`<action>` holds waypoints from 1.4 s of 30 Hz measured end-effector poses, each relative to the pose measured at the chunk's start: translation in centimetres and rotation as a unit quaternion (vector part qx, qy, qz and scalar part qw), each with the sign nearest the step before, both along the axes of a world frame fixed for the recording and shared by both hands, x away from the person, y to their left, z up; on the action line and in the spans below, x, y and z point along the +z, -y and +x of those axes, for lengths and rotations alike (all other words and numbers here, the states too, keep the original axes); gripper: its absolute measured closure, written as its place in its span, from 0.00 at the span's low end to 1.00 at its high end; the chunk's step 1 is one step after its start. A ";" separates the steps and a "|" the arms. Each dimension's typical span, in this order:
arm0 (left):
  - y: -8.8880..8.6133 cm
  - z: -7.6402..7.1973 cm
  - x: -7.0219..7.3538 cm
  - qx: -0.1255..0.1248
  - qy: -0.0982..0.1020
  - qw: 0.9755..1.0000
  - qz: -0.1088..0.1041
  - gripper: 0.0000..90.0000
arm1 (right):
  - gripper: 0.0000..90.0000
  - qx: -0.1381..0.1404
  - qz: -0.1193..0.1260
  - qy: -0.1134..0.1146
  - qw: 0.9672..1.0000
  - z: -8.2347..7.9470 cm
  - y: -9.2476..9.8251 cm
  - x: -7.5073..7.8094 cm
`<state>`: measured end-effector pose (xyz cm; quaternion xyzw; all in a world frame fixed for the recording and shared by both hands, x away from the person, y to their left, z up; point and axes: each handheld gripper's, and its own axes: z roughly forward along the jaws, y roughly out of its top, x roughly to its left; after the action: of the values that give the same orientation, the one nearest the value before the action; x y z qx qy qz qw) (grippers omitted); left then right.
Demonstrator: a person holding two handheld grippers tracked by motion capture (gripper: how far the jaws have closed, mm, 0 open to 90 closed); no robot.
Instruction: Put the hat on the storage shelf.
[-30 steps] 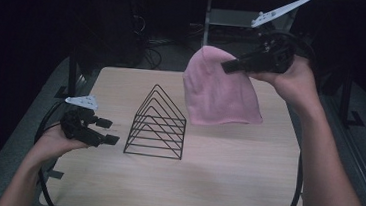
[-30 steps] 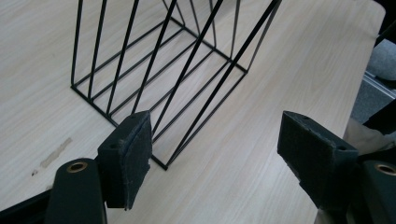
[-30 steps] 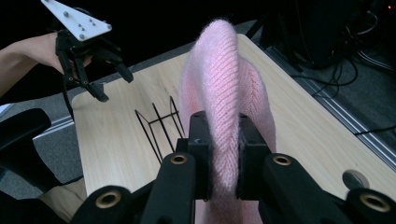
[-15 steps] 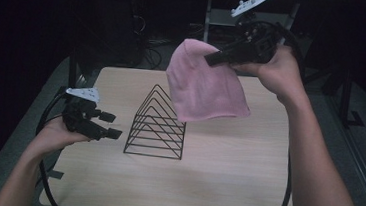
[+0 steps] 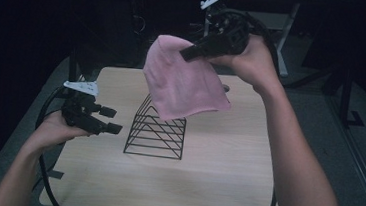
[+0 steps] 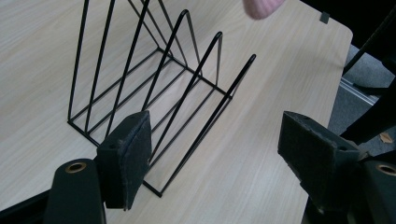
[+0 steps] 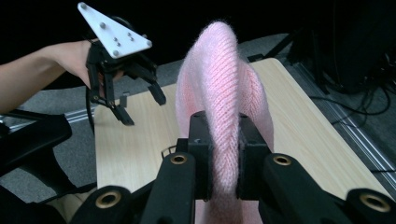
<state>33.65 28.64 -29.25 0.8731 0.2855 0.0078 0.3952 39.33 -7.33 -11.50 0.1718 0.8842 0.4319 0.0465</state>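
one pink knit hat (image 5: 185, 85) clamped in right tool (image 5: 189, 53), one wire rack (image 5: 157, 131), left tool (image 5: 109, 119) gaping empty

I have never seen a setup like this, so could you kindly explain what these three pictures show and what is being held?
A person sits at a wooden table and holds a hand-held gripper in each hand. The high view looks down from above the person. The other two come from small cameras riding on the grippers, looking along their black fingers. On the table stands a black wire rack. The right gripper is raised above the table and its fingers are clamped on a pink knitted hat, which hangs in the air over the rack. The left gripper is beside the rack with its fingers apart and nothing between them.
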 end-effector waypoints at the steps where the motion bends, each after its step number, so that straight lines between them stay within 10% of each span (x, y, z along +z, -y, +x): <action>1: 0.1 0.0 0.0 0.001 0.000 1.000 -0.001 0.29 | 0.88 0.004 -0.002 0.002 1.000 0.1 -0.3 0.0; 26: 0.2 1.7 1.1 -0.014 0.012 0.999 -0.044 0.35 | 0.88 0.059 0.012 0.008 0.998 0.7 -6.9 0.3; 36: -0.6 1.6 1.3 0.001 0.021 0.998 -0.052 0.84 | 0.88 0.073 0.018 0.007 0.997 0.8 -8.7 -0.6; 42: -1.2 1.4 1.2 0.002 0.019 0.999 -0.045 0.92 | 0.88 0.068 0.021 0.003 0.997 1.1 -8.9 -1.4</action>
<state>35.06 29.85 -28.05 0.8534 0.2802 0.0121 0.4394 40.40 1.54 -12.85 0.1112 0.8845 0.4528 0.0160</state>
